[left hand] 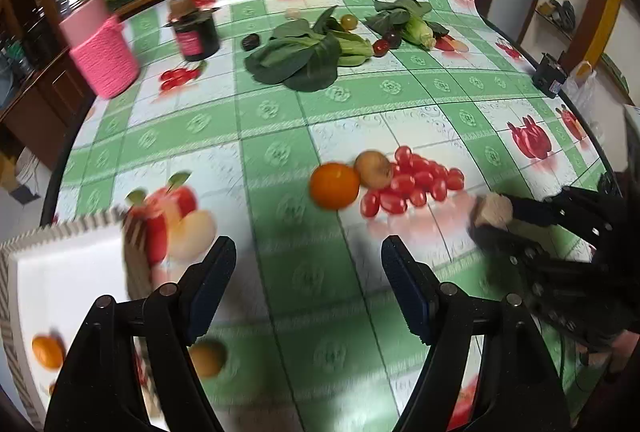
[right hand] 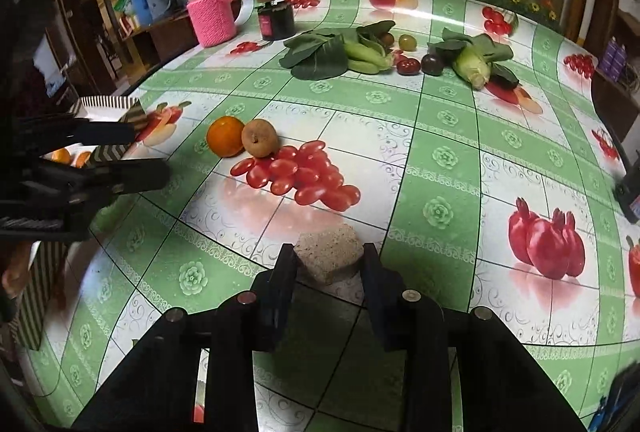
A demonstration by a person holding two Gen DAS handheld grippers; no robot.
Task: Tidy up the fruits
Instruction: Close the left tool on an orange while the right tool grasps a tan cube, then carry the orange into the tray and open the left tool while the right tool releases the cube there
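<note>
Right gripper [right hand: 330,260] clamps a tan block [right hand: 330,256] at lower centre, its long axis crosswise; left gripper [left hand: 308,264] gapes, tablecloth [left hand: 320,120] bare ahead.

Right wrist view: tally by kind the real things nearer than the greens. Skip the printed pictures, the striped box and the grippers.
Orange: 1
Brown pear-like fruit: 1
Speckled block: 1
Total: 3
</note>
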